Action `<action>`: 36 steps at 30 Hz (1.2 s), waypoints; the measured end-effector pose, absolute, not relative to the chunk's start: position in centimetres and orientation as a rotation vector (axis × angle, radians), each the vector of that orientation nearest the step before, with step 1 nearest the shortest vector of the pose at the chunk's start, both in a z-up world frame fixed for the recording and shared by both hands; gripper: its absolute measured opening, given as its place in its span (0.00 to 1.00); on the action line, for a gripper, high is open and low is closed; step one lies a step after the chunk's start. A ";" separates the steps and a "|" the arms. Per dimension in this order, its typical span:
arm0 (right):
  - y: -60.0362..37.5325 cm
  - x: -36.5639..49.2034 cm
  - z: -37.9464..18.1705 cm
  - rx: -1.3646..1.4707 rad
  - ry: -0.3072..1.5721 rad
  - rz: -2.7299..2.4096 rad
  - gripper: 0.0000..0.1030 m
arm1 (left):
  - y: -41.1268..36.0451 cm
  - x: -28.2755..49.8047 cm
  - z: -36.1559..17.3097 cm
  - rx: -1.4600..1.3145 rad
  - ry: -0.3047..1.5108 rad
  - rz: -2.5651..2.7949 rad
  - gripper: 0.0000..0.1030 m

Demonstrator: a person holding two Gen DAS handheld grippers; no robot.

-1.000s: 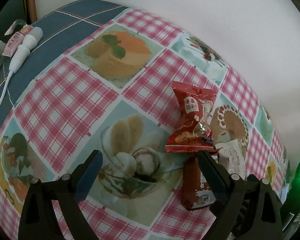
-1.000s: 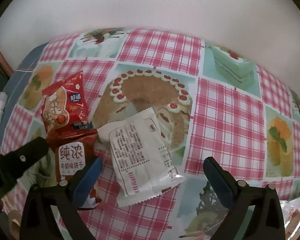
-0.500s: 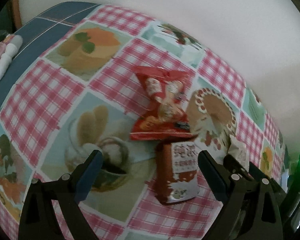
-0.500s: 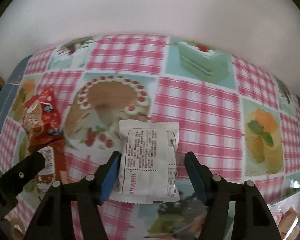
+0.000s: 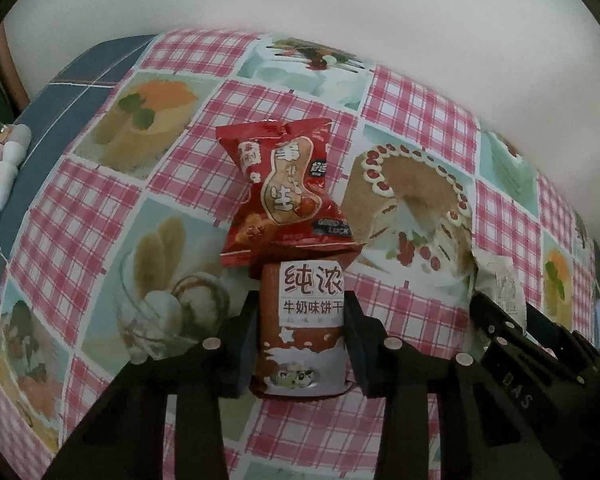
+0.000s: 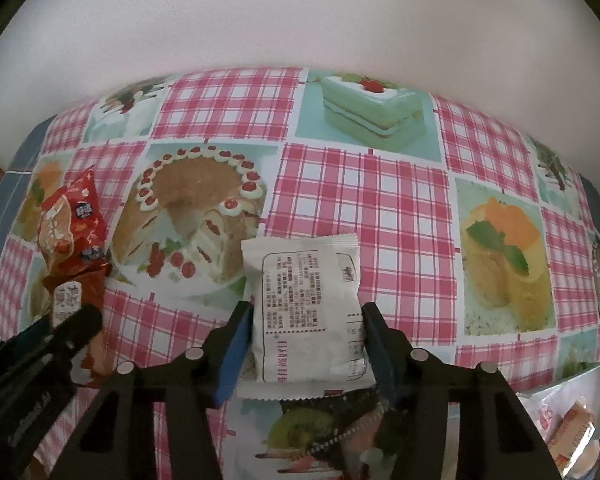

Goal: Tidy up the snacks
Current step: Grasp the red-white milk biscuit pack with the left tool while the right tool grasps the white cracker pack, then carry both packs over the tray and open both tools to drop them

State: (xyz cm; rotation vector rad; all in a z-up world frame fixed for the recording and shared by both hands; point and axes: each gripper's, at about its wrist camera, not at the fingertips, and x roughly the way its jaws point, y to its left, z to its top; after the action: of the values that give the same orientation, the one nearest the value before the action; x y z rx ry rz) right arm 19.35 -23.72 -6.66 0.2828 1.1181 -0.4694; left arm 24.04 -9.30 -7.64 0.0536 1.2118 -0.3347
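Note:
My left gripper (image 5: 300, 332) is shut on a brown milk-biscuit packet (image 5: 306, 320) with a white label, low over the tablecloth. A red peanut bag (image 5: 286, 192) lies just beyond it, its near edge overlapping the packet's far end. My right gripper (image 6: 305, 344) is shut on a white snack packet (image 6: 306, 312), printed side up. The red bag (image 6: 70, 224) and the brown packet (image 6: 72, 296) show at the left of the right wrist view, with the left gripper's finger over them. The white packet (image 5: 504, 288) shows at the right of the left wrist view.
A tablecloth (image 6: 364, 200) with pink checks and dessert pictures covers the table, against a white wall. A white cable and plug (image 5: 4, 176) lie on the blue cloth at the far left. A clear bin with several snacks (image 6: 568, 432) sits at the near right.
Both grippers moved forward and closed: the left onto the brown biscuit packet, the right onto the white packet. One second ago both were wide open and beside the packets.

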 end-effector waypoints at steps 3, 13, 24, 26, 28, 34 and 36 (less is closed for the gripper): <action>-22.8 19.3 -6.4 0.287 1.115 -0.455 0.55 | -8.8 23.9 -7.1 0.040 1.208 -0.337 0.40; -21.5 16.8 -2.8 0.372 1.042 -0.432 0.55 | -6.7 23.8 -3.5 -0.002 1.171 -0.328 0.40; -21.2 8.9 3.9 0.478 0.933 -0.485 0.55 | -3.2 21.0 2.6 0.005 1.149 -0.358 0.40; -21.4 7.7 4.8 0.488 0.921 -0.512 0.55 | -3.2 20.3 3.9 0.012 1.136 -0.358 0.40; -21.6 5.8 5.9 0.516 0.895 -0.531 0.55 | -2.9 19.2 5.6 -0.001 1.117 -0.359 0.40; -22.5 1.2 7.2 0.588 0.876 -0.601 0.55 | -3.1 15.8 8.2 0.009 1.077 -0.362 0.40; -22.9 -0.2 7.5 0.596 0.867 -0.624 0.55 | -3.2 14.8 8.7 0.007 1.075 -0.372 0.40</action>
State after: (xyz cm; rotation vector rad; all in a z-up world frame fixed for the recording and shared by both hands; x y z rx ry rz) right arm -0.23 -22.86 7.51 0.5963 0.8673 -0.6238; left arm 14.77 -3.24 8.74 0.0071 1.0754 -0.3720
